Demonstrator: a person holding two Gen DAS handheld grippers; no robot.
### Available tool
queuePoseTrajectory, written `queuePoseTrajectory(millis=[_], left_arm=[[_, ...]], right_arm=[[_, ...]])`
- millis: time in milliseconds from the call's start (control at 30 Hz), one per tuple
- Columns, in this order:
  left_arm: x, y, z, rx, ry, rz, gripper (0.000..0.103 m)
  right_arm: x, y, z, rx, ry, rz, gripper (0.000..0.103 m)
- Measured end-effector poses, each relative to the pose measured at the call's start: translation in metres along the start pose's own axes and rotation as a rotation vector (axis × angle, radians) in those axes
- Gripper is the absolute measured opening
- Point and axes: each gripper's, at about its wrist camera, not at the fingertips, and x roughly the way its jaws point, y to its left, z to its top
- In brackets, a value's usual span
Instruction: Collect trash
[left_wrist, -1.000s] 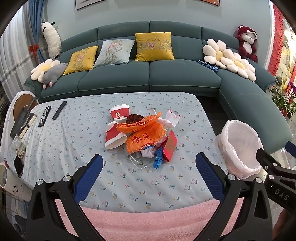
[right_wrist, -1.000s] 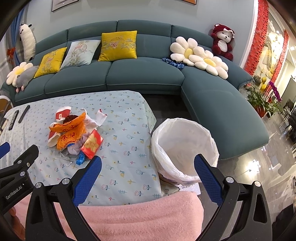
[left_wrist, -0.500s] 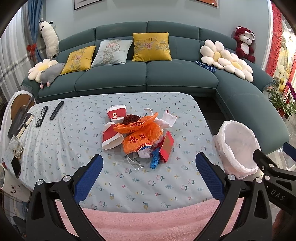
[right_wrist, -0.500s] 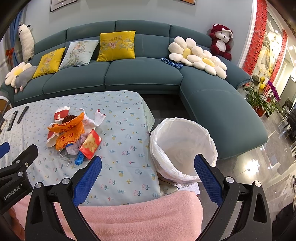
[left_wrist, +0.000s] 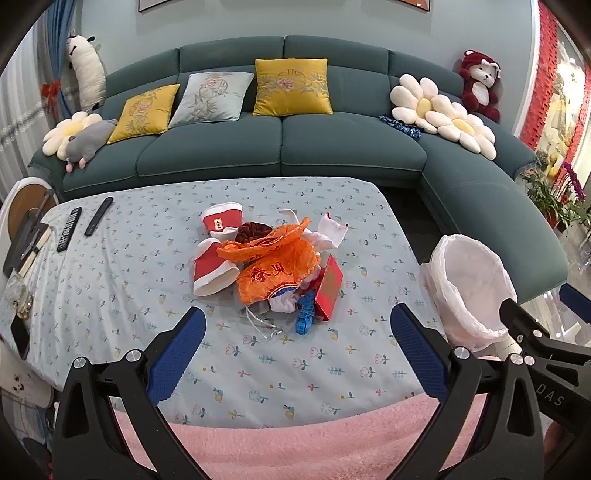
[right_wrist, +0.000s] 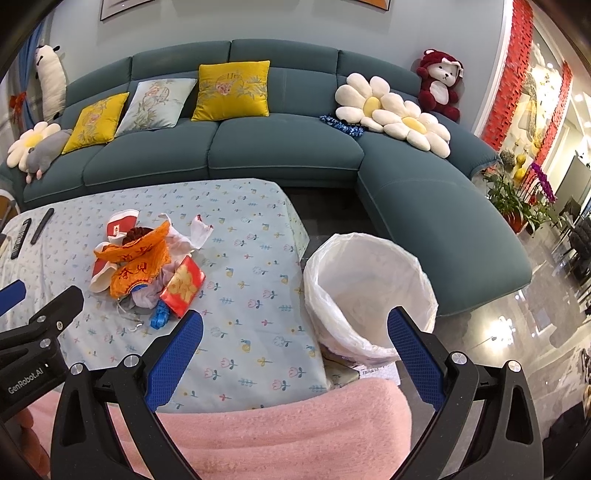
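A heap of trash lies mid-table: an orange plastic bag (left_wrist: 275, 267), two red-and-white paper cups (left_wrist: 212, 269), a red packet (left_wrist: 328, 288), a blue scrap (left_wrist: 306, 317) and white tissue (left_wrist: 332, 230). The heap also shows in the right wrist view, with the orange bag (right_wrist: 138, 264) left of the gripper. A white-lined trash bin (left_wrist: 469, 288) stands on the floor off the table's right edge (right_wrist: 369, 284). My left gripper (left_wrist: 297, 354) is open and empty, just short of the heap. My right gripper (right_wrist: 295, 358) is open and empty, between the table corner and the bin.
The table (left_wrist: 129, 295) has a light floral cloth. Two remotes (left_wrist: 83, 221) and small items lie at its left end. A pink blanket (left_wrist: 314, 443) covers the near edge. A teal sofa (left_wrist: 284, 147) with cushions and plush toys runs behind and along the right.
Both grippers have shifted slightly; the heap and bin sit a touch further left in the views. Nothing was picked up.
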Motion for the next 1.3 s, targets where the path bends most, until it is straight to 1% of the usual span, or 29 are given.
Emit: queuePoseTrajectory(millis=[133, 200, 333, 367, 500, 600, 700, 767, 800, 867, 967, 1033, 1167, 1267, 1300], left_arm=[[0.012, 0.021, -0.001, -0.016, 0.001, -0.015, 0.096], [0.021, 0.035, -0.001, -0.02, 0.01, 0.002, 0.096], [0.044, 0.074, -0.002, -0.021, 0.028, 0.057, 0.096], [0.049, 0.083, -0.002, -0.018, 0.028, 0.074, 0.096], [0.074, 0.116, -0.001, -0.022, 0.054, 0.11, 0.096], [0.101, 0.137, 0.002, -0.028, 0.073, 0.126, 0.096], [0.127, 0.149, 0.004, -0.017, 0.081, 0.142, 0.096], [0.145, 0.156, 0.004, -0.013, 0.107, 0.14, 0.096], [0.155, 0.159, 0.004, -0.007, 0.12, 0.12, 0.096], [0.168, 0.16, 0.002, 0.01, 0.139, 0.111, 0.096], [0.184, 0.159, -0.002, 0.033, 0.162, 0.084, 0.096], [0.194, 0.157, -0.003, 0.046, 0.164, 0.079, 0.095], [0.208, 0.156, -0.004, 0.053, 0.167, 0.067, 0.095], [0.215, 0.154, -0.005, 0.057, 0.168, 0.052, 0.093], [0.217, 0.154, -0.004, 0.058, 0.168, 0.049, 0.091]], right_arm=[[0.01, 0.013, -0.003, -0.005, 0.021, 0.01, 0.095], [0.018, 0.023, -0.005, -0.01, 0.033, 0.028, 0.095], [0.036, 0.047, -0.005, -0.026, 0.066, 0.085, 0.095], [0.044, 0.055, -0.004, -0.023, 0.08, 0.112, 0.095], [0.069, 0.078, 0.001, 0.009, 0.118, 0.158, 0.095], [0.093, 0.092, 0.005, 0.035, 0.155, 0.173, 0.095], [0.12, 0.108, 0.01, 0.055, 0.197, 0.176, 0.095], [0.134, 0.116, 0.011, 0.062, 0.214, 0.172, 0.095], [0.141, 0.12, 0.012, 0.063, 0.225, 0.168, 0.095], [0.156, 0.127, 0.012, 0.066, 0.247, 0.16, 0.095], [0.176, 0.137, 0.013, 0.068, 0.276, 0.152, 0.09], [0.187, 0.142, 0.013, 0.062, 0.289, 0.14, 0.085], [0.204, 0.154, 0.012, 0.051, 0.314, 0.134, 0.082], [0.213, 0.16, 0.012, 0.04, 0.325, 0.13, 0.078], [0.215, 0.162, 0.011, 0.037, 0.329, 0.13, 0.075]])
